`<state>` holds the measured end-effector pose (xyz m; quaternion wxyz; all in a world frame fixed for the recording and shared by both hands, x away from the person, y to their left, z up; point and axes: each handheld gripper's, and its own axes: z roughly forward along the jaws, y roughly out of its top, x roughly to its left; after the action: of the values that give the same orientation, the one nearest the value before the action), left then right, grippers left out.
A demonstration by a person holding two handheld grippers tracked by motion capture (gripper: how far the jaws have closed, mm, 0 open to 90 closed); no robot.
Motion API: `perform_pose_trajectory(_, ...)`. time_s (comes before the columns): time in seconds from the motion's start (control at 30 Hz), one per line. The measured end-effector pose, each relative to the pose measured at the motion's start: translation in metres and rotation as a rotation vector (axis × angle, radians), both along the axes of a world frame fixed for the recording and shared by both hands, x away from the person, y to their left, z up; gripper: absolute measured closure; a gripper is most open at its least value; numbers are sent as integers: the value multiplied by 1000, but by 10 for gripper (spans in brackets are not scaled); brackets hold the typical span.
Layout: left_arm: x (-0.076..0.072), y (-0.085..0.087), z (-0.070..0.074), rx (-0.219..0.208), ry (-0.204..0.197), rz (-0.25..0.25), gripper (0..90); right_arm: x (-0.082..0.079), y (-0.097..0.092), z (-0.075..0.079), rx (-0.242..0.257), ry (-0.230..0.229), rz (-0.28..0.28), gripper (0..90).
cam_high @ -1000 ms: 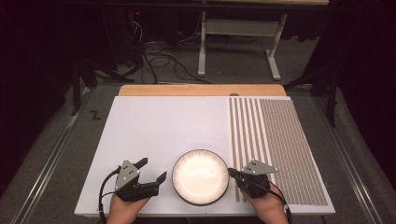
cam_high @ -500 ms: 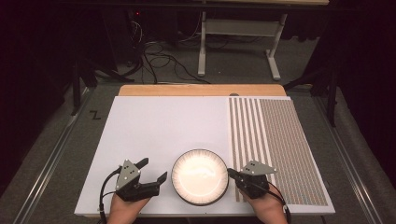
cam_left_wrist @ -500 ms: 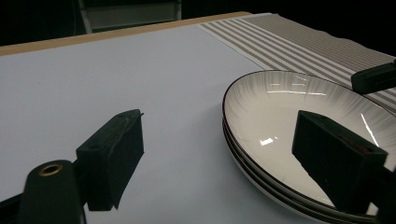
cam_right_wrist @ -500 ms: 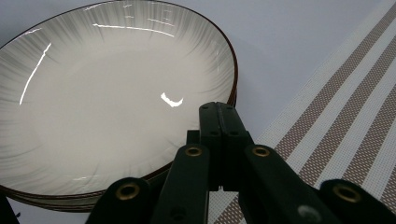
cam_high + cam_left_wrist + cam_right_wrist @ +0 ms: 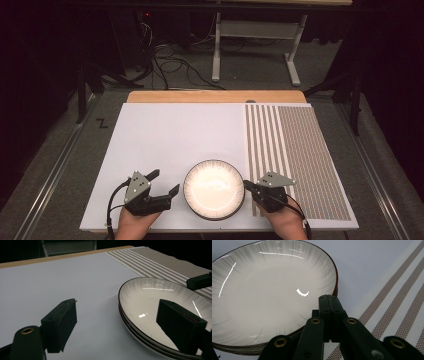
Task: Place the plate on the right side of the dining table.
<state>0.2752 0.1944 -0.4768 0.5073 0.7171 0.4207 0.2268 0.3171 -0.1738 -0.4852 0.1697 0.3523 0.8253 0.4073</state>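
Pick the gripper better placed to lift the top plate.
Probably left. The left gripper is open and faces the stacked plates' rim, while the right gripper sits shut beside it.

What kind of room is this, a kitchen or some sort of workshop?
Probably a lab or recording studio, not a kitchen. A white table holds a stack of plates and a striped mat, cables lie loose on the carpeted floor, and dark curtains close off the space.
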Motion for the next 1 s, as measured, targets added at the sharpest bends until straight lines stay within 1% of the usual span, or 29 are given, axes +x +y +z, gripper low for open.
perform_pose_trajectory(0.27, 0, 0, 0, -7, 2, -2, 175, 0, 0, 0, 5, 4, -6, 900)
perform_pose_trajectory(0.47, 0, 0, 0, -5, 4, -3, 175, 0, 0, 0, 6, 8, -9, 900)
perform_pose_trajectory(0.53, 0, 0, 0, -5, 4, -3, 175, 1, 1, -1, 11, 10, 1, 900)
perform_pose_trajectory(0.57, 0, 0, 0, -4, 4, -3, 175, 0, 2, -1, 10, 14, 4, 900)
perform_pose_trajectory(0.67, 0, 0, 0, -5, 3, -3, 175, -1, 6, -1, -6, 8, 16, 900)
perform_pose_trajectory(0.73, 0, 1, 0, -7, 4, -2, 175, -1, 7, -2, -1, 14, 18, 900)
perform_pose_trajectory(1.0, 0, 1, 0, -10, 8, -4, 175, -2, 14, -5, -10, 19, 39, 900)
